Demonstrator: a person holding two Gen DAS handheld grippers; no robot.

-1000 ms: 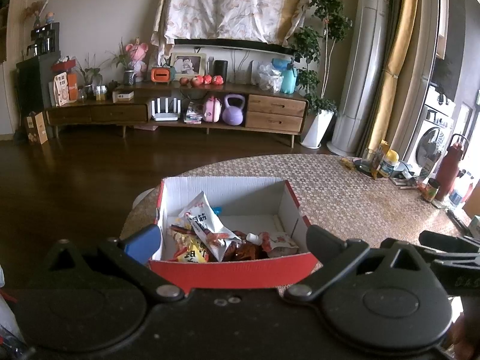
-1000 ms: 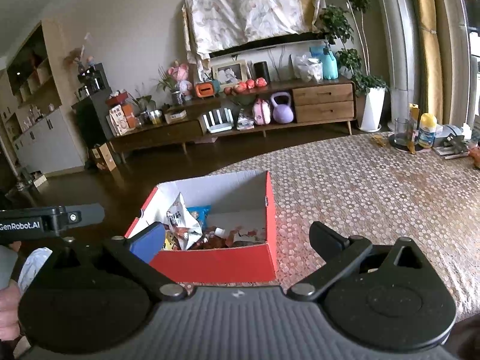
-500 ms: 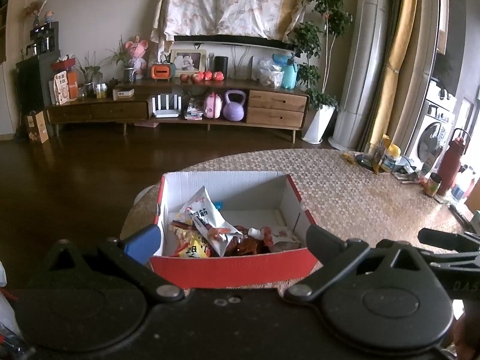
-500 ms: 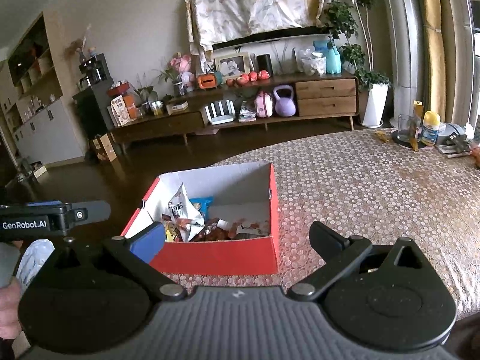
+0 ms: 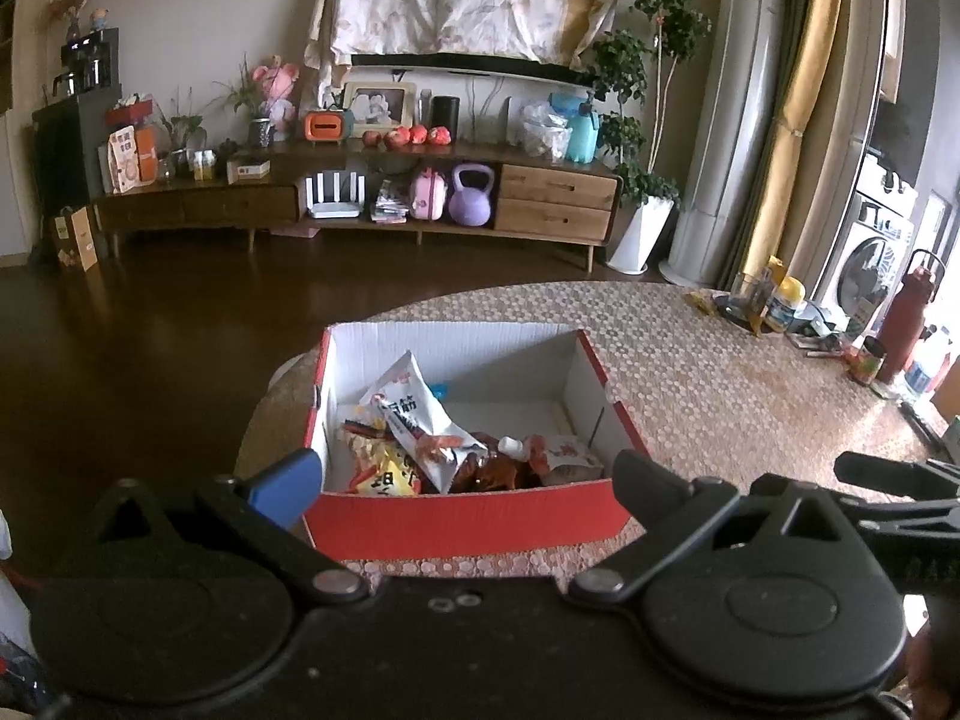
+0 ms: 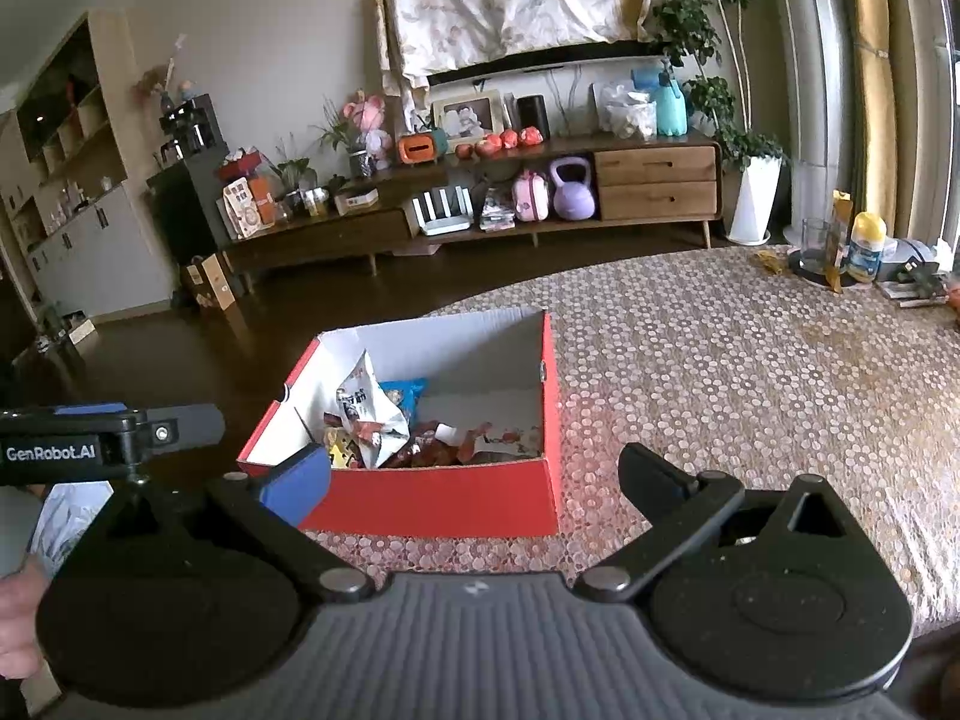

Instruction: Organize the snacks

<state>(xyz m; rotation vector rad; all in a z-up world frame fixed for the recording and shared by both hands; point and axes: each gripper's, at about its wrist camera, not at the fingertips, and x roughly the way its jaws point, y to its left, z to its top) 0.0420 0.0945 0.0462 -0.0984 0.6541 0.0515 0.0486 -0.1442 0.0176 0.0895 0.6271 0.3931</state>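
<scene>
Snack packets [image 5: 420, 432] lie heaped in the open red cardboard box [image 5: 462, 516] on my round patterned table [image 6: 750, 372]; my left gripper [image 5: 465, 474] and right gripper [image 6: 474, 477] hover before it, jaws apart, empty.

Red box [image 5: 462, 519] w/ snack packets [image 5: 420, 414] btwn open left claw [image 5: 465, 474] fingers

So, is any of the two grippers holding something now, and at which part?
No. The left gripper and the right gripper are both open and empty; the snacks lie in the box.
</scene>
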